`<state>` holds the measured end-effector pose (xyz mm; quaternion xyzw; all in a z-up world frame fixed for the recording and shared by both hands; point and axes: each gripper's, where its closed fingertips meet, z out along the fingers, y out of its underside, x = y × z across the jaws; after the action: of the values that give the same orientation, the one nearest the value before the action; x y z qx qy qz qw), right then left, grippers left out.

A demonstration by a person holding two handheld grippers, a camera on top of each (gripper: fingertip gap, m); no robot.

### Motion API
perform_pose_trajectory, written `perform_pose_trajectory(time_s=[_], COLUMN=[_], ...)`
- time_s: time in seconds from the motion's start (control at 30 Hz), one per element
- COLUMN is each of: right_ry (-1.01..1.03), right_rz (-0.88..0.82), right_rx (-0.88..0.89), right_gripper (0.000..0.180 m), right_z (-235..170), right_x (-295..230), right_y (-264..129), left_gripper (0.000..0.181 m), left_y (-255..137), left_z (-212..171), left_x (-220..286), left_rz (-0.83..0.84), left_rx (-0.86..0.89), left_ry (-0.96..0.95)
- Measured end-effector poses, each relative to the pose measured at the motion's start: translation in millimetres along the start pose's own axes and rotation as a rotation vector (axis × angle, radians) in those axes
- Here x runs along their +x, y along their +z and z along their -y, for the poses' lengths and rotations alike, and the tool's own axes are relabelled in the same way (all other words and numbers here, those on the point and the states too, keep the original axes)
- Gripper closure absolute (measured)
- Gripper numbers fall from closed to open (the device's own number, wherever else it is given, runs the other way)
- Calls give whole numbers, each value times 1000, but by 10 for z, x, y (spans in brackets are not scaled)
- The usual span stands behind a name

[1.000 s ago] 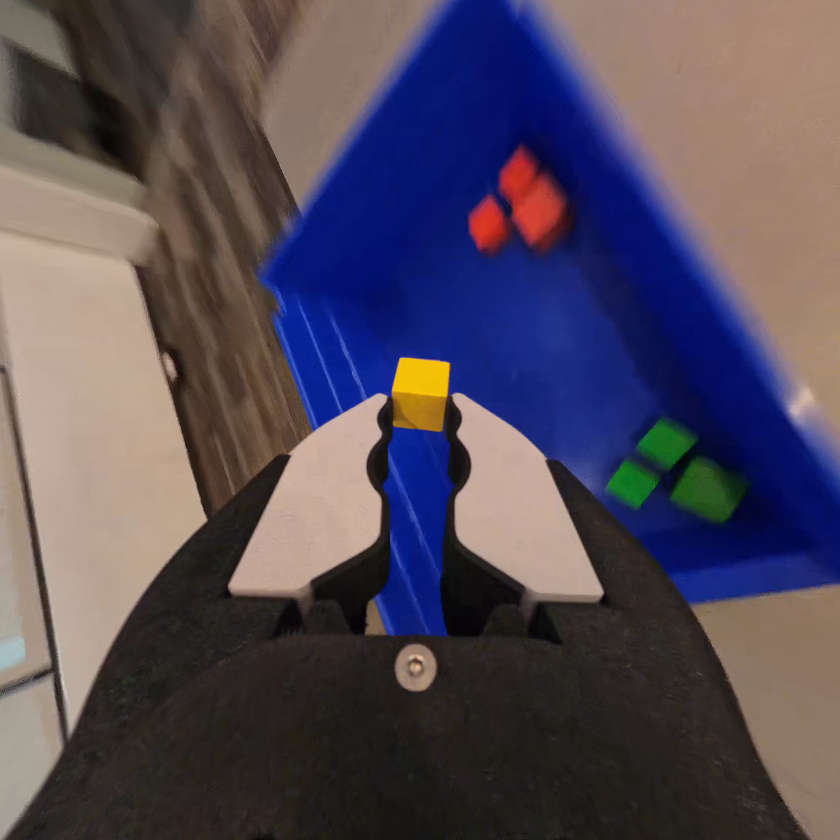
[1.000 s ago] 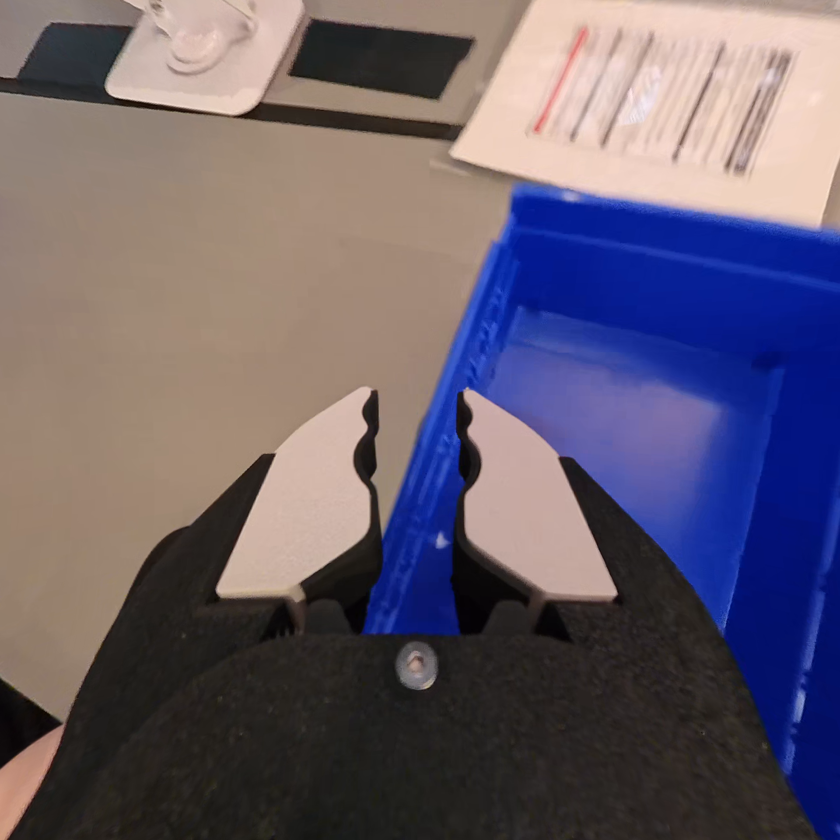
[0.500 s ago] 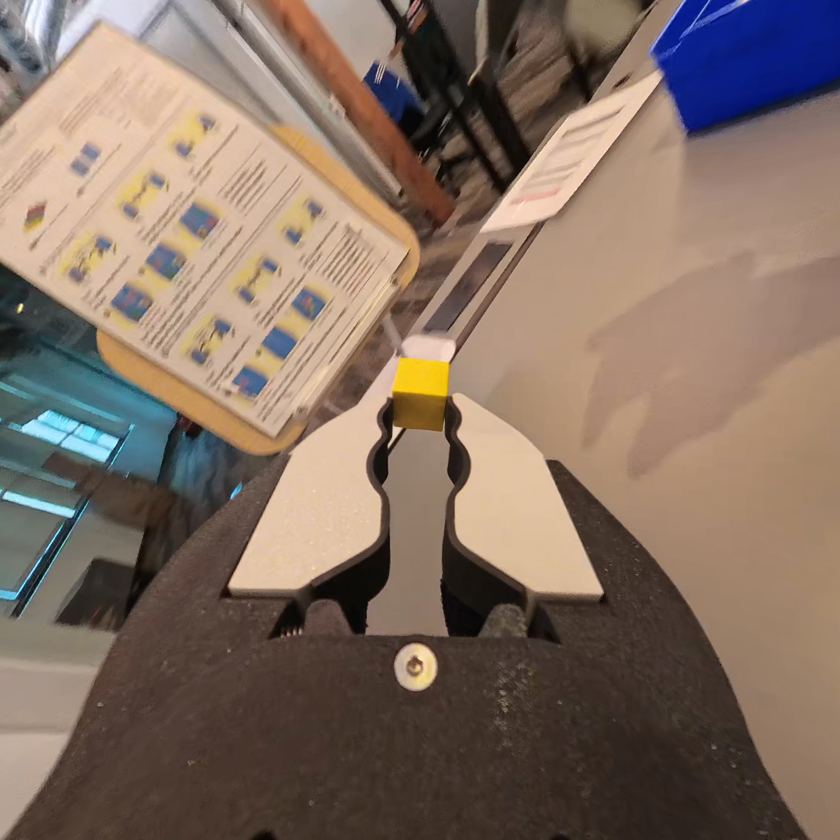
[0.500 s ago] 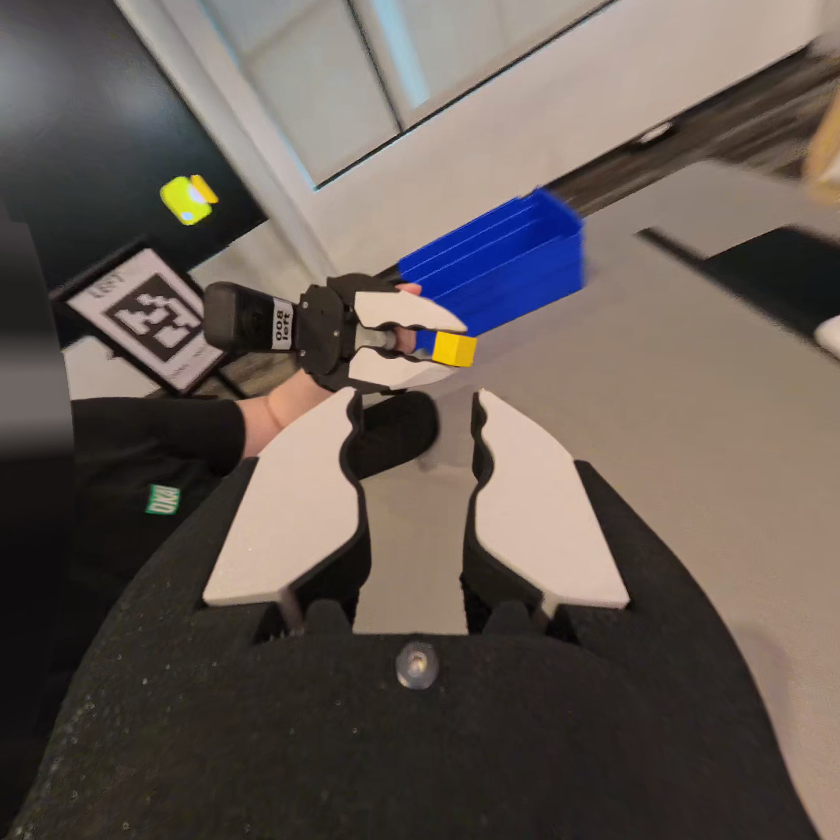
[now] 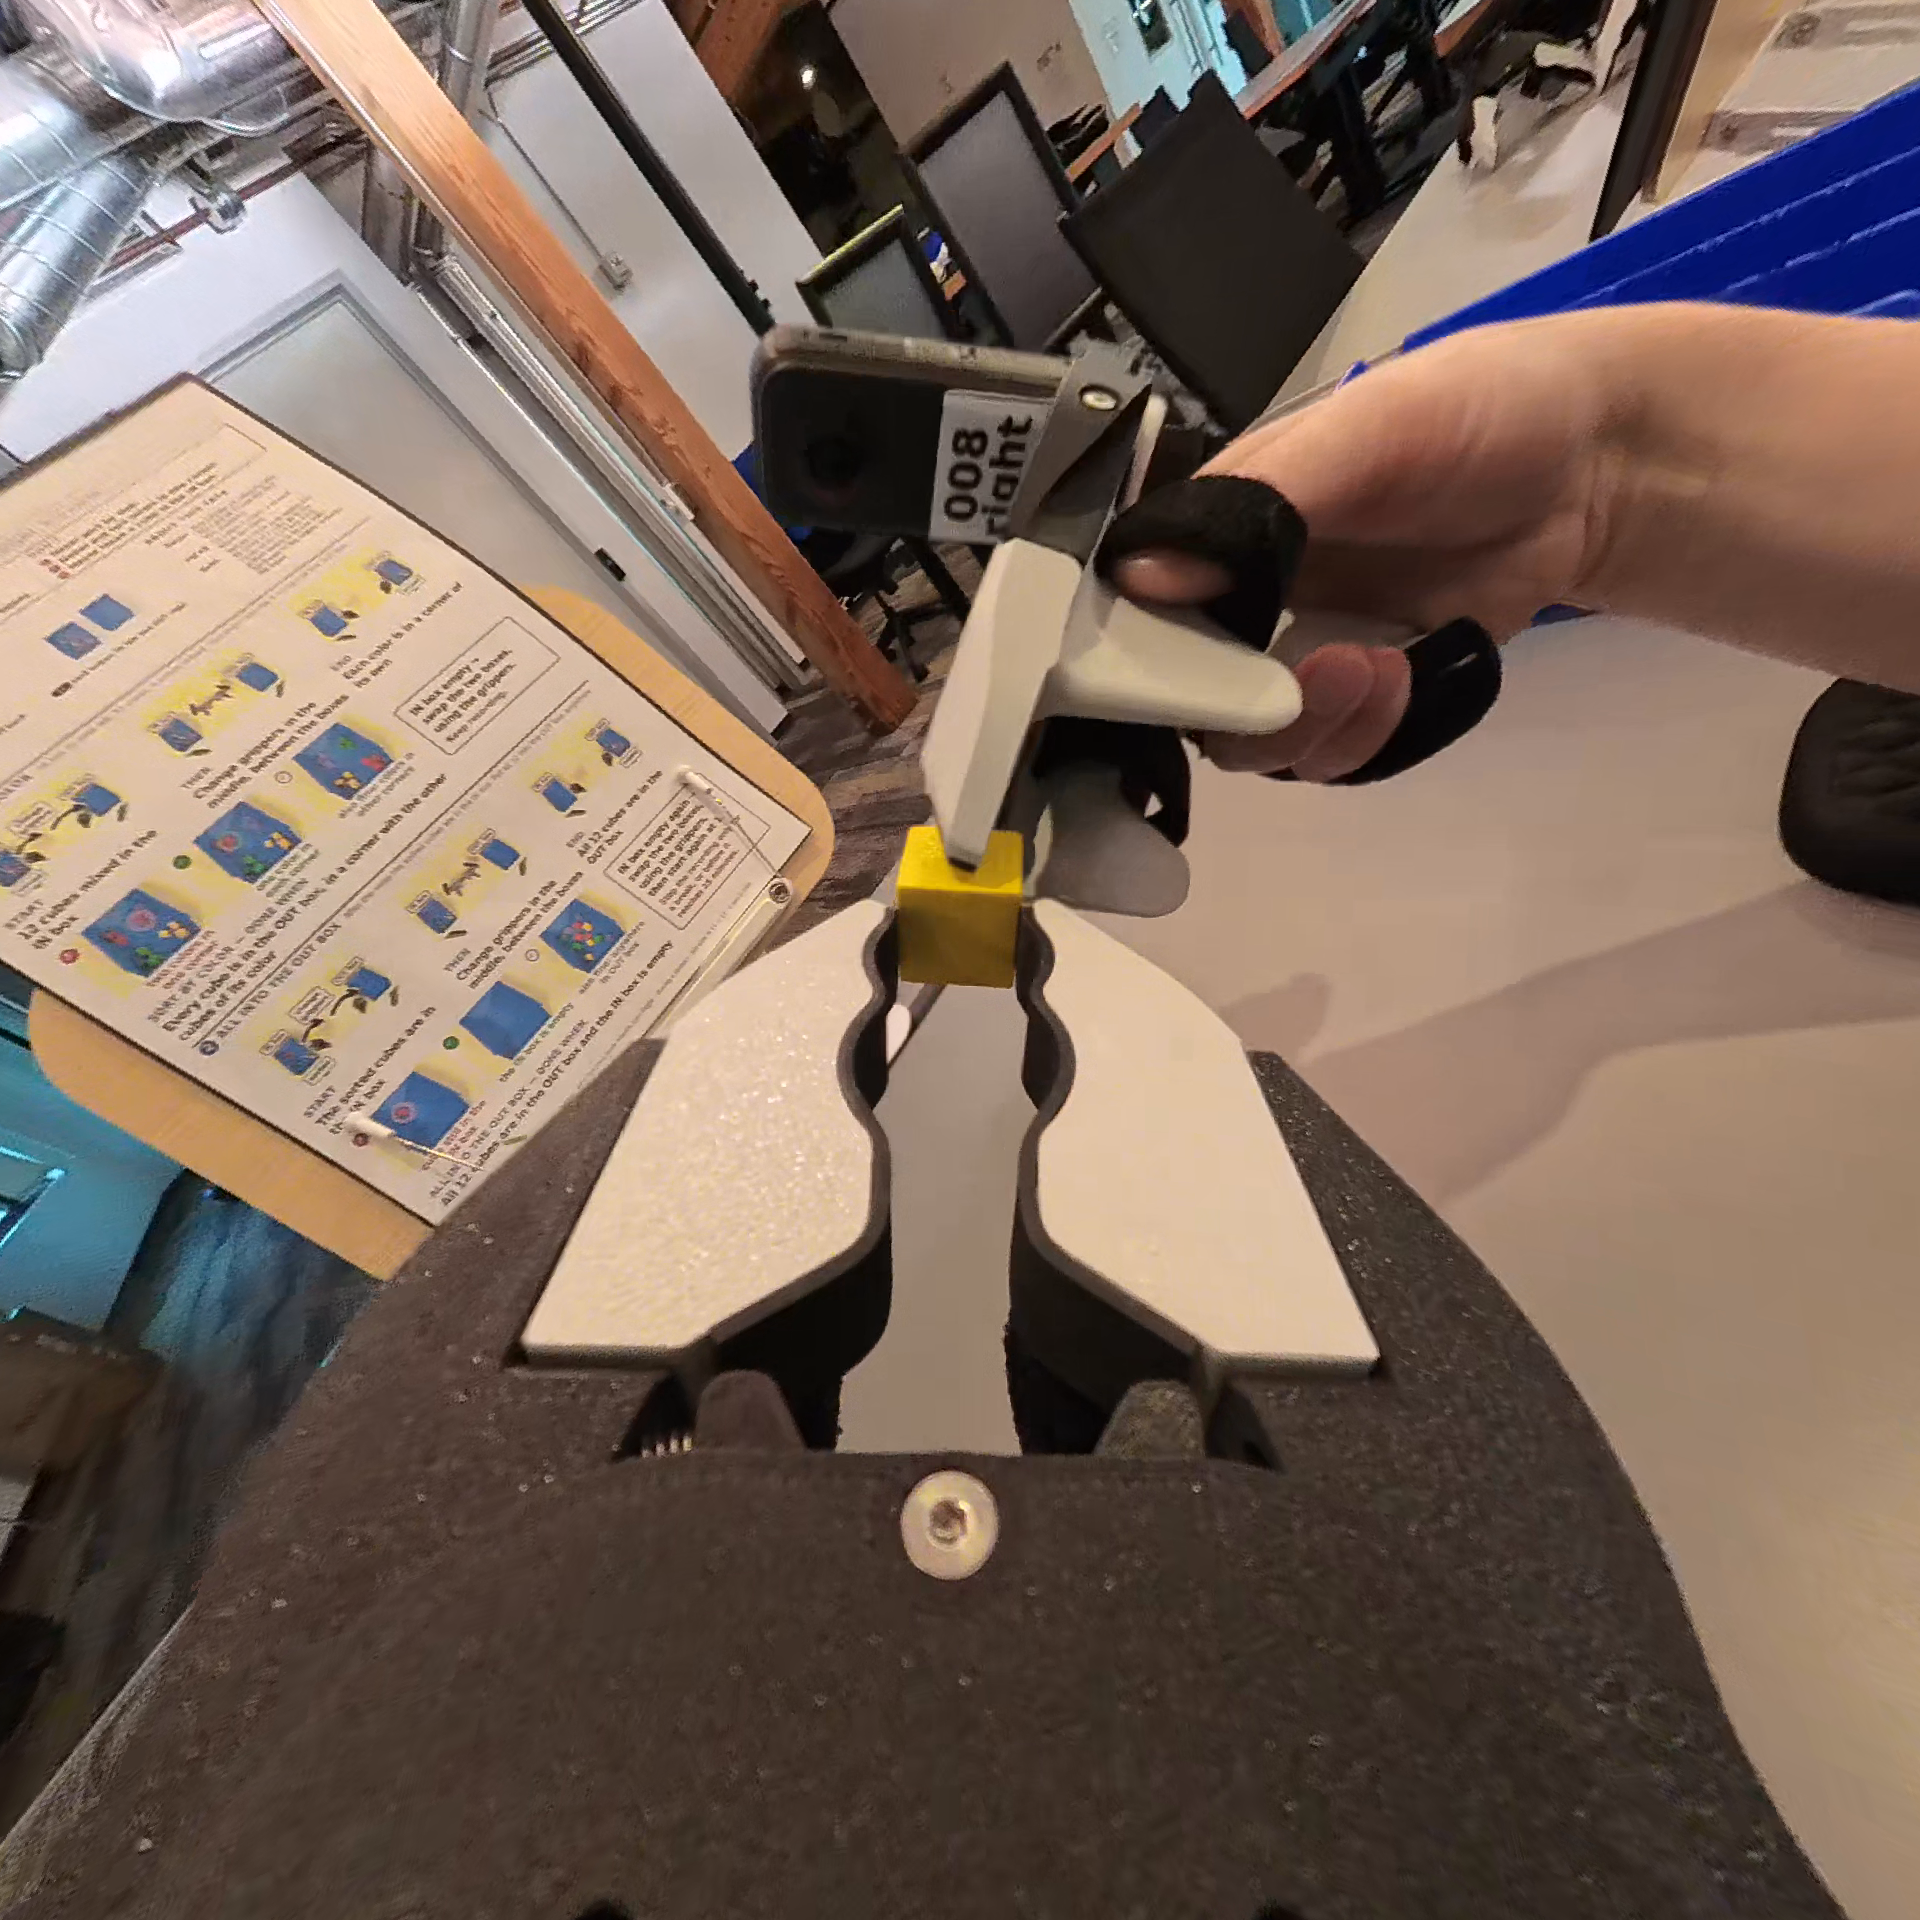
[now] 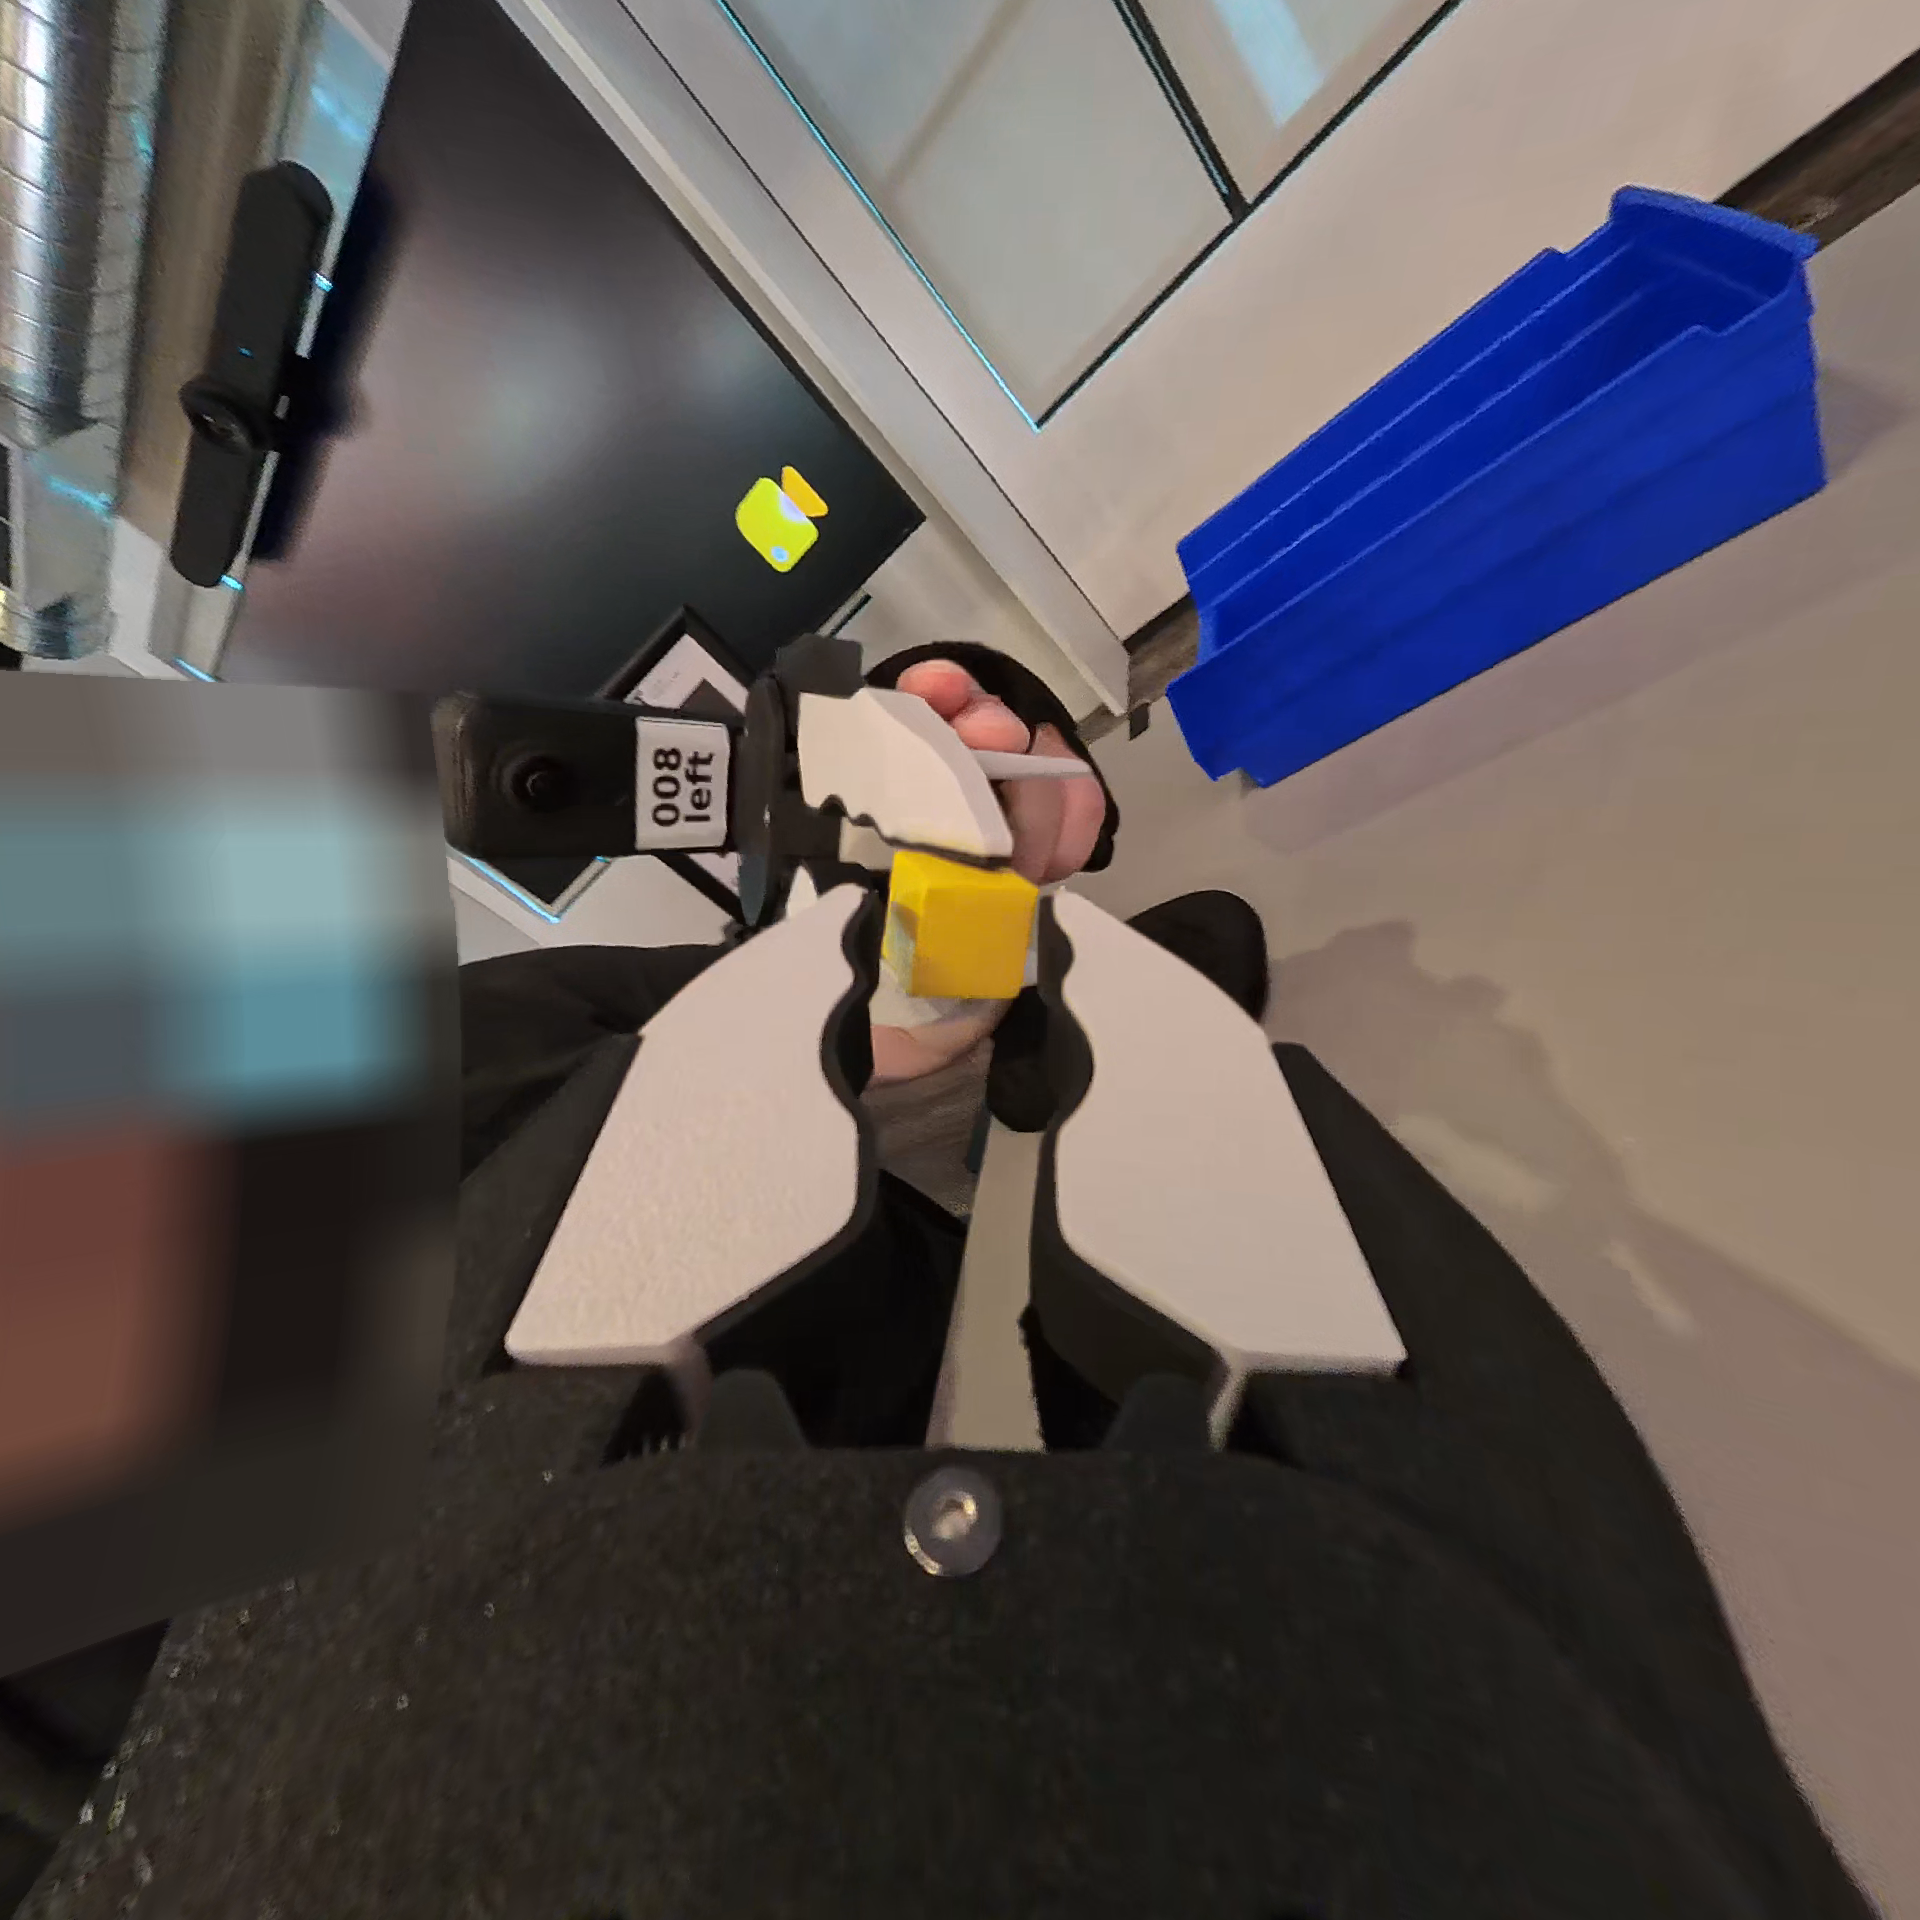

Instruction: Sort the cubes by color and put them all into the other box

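Left gripper (image 5: 956,940) pinching a small, smooth yellow cube (image 5: 957,923) between matte grey, wavy-edged fingertips, held in the air above the pale table (image 5: 1558,1091). Right gripper (image 6: 954,948) meeting it tip to tip, jaws spread either side of the same cube without clearly pressing. Glossy blue ribbed plastic box (image 6: 1507,499) far right on the table.

On my left wrist feed I see an illustrated instruction sheet (image 5: 343,831) fixed to a rounded wooden board (image 5: 187,1132), with a slanting wooden beam (image 5: 582,343) behind it and dark office chairs (image 5: 1205,249) farther back. The grey tabletop (image 5: 1621,1091) fills the right side. My right wrist feed shows a large dark screen (image 6: 540,416), a black webcam bar (image 6: 249,364) and frosted glass panels (image 6: 1039,177).
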<state>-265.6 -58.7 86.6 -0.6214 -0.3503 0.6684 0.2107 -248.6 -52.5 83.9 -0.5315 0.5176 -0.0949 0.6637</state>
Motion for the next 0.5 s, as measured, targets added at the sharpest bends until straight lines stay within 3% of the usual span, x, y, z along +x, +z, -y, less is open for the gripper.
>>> perform_pose_trajectory(time_s=[0.27,0.37,0.5], right_ry=[20,-44,-192], right_rz=[61,-8,-241], right_rx=[-16,-24,3], right_gripper=[158,158,158], right_z=[-31,-22,99], right_x=[-26,25,186], right_y=[0,-14,-169], left_gripper=[160,157,146], left_y=[-14,-13,-52], left_z=[4,-32,-178], left_x=[25,-7,-80], left_rz=[13,75,117], left_rx=[-7,-4,-42], left_ry=[2,-2,-42])
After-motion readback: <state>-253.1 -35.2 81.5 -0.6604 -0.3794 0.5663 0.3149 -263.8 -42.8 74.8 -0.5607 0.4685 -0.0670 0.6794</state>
